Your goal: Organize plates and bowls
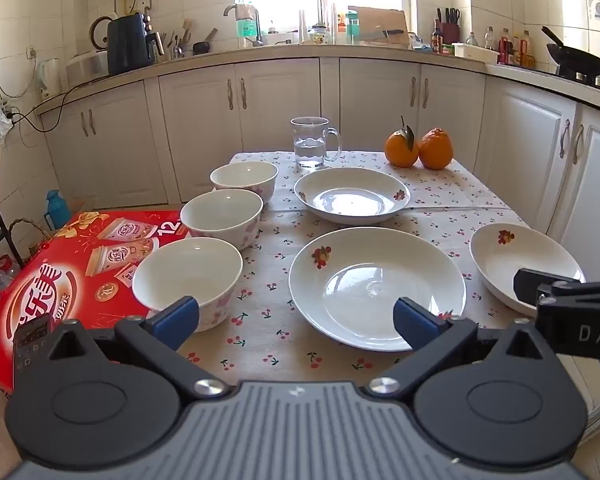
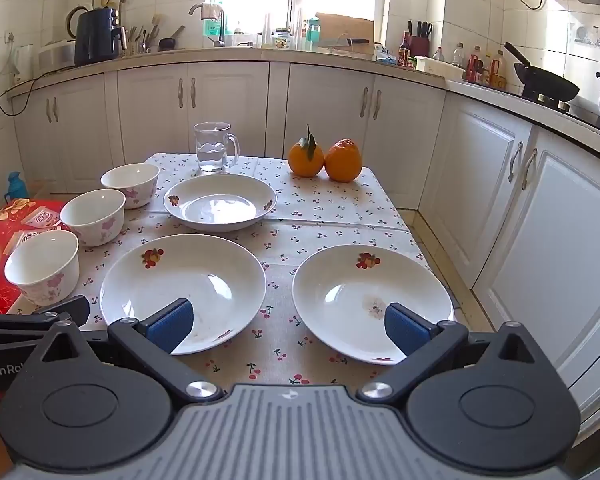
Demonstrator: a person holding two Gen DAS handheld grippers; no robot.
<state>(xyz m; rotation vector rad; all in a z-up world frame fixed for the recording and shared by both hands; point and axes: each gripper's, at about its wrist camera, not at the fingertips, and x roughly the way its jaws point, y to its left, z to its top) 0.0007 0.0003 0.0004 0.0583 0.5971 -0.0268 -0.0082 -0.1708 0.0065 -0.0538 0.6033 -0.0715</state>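
Observation:
Three white bowls with pink flowers stand in a row down the table's left side: near (image 1: 188, 276) (image 2: 42, 266), middle (image 1: 222, 216) (image 2: 93, 216) and far (image 1: 244, 178) (image 2: 130, 182). Three white plates with fruit prints lie apart: a far one (image 1: 352, 194) (image 2: 220, 202), a near middle one (image 1: 376, 288) (image 2: 182, 280) and a near right one (image 1: 520, 264) (image 2: 372, 300). My left gripper (image 1: 296, 322) hovers open over the near edge, between the near bowl and the middle plate. My right gripper (image 2: 288, 326) hovers open between the two near plates. Neither holds anything.
A glass mug of water (image 1: 310, 142) (image 2: 212, 146) and two oranges (image 1: 418, 148) (image 2: 324, 158) stand at the table's far end. A red carton (image 1: 60, 276) sits against the table's left side. Kitchen cabinets (image 2: 540, 220) run close along the right and back.

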